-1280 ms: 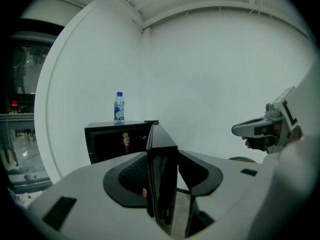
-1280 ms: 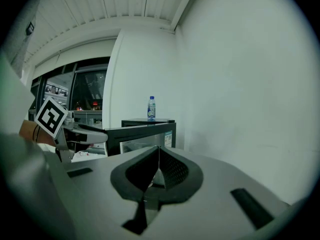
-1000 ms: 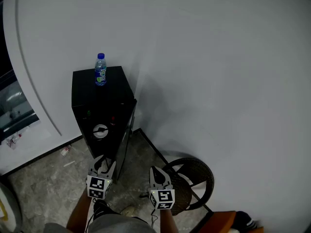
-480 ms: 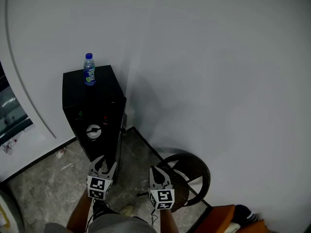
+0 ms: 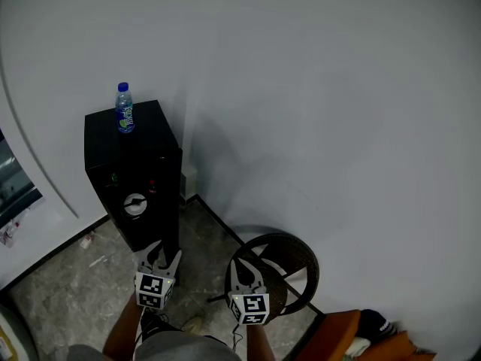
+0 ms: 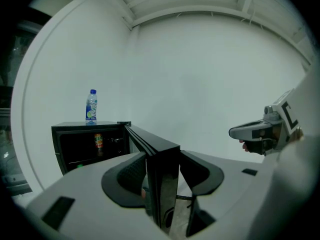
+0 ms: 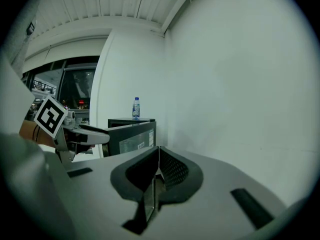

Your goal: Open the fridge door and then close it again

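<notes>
The small black fridge point(image 5: 124, 179) stands against the white wall with its door point(image 5: 173, 209) swung out towards me. A water bottle point(image 5: 124, 117) stands on its top. My left gripper point(image 5: 160, 253) straddles the door's free edge point(image 6: 164, 179), one pad against each face. The left gripper view looks into the open cabinet point(image 6: 90, 146), where an orange can point(image 6: 98, 141) stands. My right gripper point(image 5: 244, 265) hangs to the right of the door, shut with nothing in it point(image 7: 158, 151), over a round stool. The door's face with a label point(image 7: 132, 140) shows in the right gripper view.
A round dark wicker stool point(image 5: 289, 265) stands close under my right gripper. An orange object point(image 5: 338, 341) lies at the bottom right. The wall runs behind the fridge, and a glass pane point(image 5: 11, 190) shows at the far left. My shoe point(image 5: 154, 323) is on the stone floor.
The fridge has drifted left and further away in the head view while both grippers kept their place in it. The door edge has stayed between my left gripper's jaws.
</notes>
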The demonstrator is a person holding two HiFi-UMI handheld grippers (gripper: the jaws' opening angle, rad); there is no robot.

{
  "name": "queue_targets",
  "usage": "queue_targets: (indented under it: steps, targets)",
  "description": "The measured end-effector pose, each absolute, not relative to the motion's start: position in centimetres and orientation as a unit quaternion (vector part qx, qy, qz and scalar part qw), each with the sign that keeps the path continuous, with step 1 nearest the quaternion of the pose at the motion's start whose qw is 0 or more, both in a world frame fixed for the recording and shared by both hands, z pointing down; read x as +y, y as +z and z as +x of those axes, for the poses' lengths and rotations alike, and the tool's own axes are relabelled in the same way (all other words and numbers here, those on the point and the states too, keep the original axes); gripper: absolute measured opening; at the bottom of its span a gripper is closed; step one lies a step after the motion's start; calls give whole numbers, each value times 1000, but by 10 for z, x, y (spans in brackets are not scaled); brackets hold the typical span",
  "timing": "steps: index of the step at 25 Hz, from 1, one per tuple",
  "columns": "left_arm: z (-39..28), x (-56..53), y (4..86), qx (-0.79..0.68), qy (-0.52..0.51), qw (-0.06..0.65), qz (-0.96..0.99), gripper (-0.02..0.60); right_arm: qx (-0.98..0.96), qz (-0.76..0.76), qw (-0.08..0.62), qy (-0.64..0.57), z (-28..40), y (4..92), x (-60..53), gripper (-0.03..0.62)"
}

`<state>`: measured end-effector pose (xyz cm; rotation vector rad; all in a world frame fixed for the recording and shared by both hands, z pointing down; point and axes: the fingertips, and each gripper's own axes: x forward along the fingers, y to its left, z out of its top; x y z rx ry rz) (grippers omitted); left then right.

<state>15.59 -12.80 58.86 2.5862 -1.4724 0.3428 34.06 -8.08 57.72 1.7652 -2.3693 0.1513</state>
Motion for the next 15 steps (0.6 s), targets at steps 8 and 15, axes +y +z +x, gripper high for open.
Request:
queue_targets:
  steps: [8, 15]
  targets:
    - [179, -128, 589, -470, 112, 69, 873, 210, -783, 613, 93, 56, 361, 581, -71, 25]
    - [208, -130, 591, -443, 115, 66, 887, 204, -766, 633, 94, 58, 381, 582, -65, 25]
